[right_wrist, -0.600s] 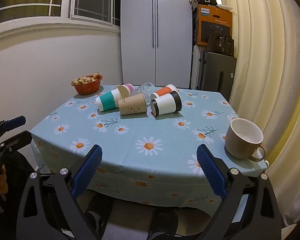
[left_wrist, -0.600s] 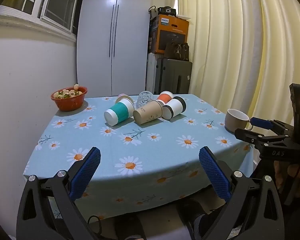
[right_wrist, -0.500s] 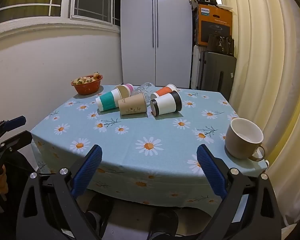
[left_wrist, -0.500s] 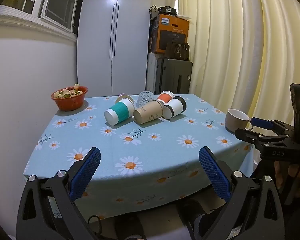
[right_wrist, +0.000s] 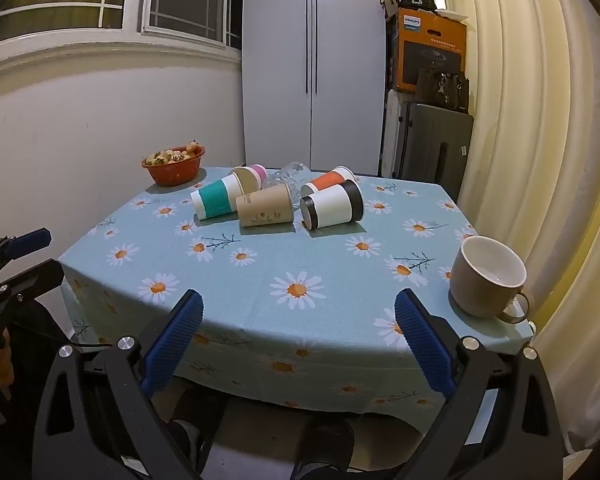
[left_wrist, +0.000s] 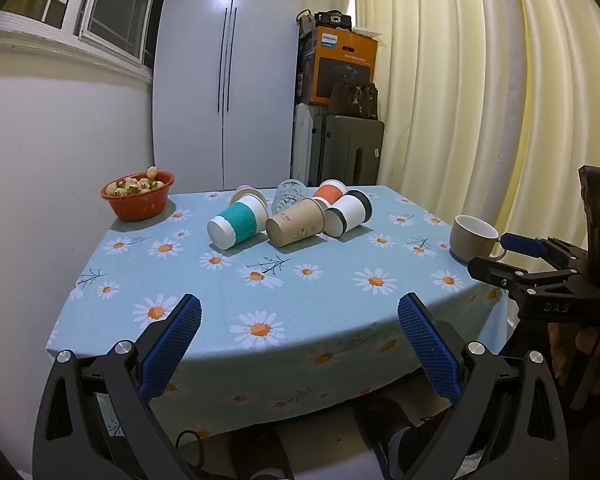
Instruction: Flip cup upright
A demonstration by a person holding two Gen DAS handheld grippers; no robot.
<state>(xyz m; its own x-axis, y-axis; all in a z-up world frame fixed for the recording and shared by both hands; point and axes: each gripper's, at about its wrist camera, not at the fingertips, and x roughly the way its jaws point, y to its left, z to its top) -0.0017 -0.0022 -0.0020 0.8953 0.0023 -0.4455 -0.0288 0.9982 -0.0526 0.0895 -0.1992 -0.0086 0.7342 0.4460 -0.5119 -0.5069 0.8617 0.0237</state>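
Both grippers hang before the table's (left_wrist: 220, 320) near edge, left gripper (left_wrist: 299, 340) and right gripper (right_wrist: 299, 332) with jaws spread wide and empty. Six cups (right_wrist: 260, 210) lie tipped in a cluster at the far side. A mug (right_wrist: 486, 280) stands upright at the right edge.

Cups (left_wrist: 290, 216) lying mid-table (left_wrist: 320, 320); bowl (left_wrist: 138, 196) far left, mug (left_wrist: 474, 236) right edge

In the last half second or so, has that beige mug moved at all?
No. The mug sits at the same spot near the tablecloth's right edge, beside the same daisy, handle still toward the curtain.
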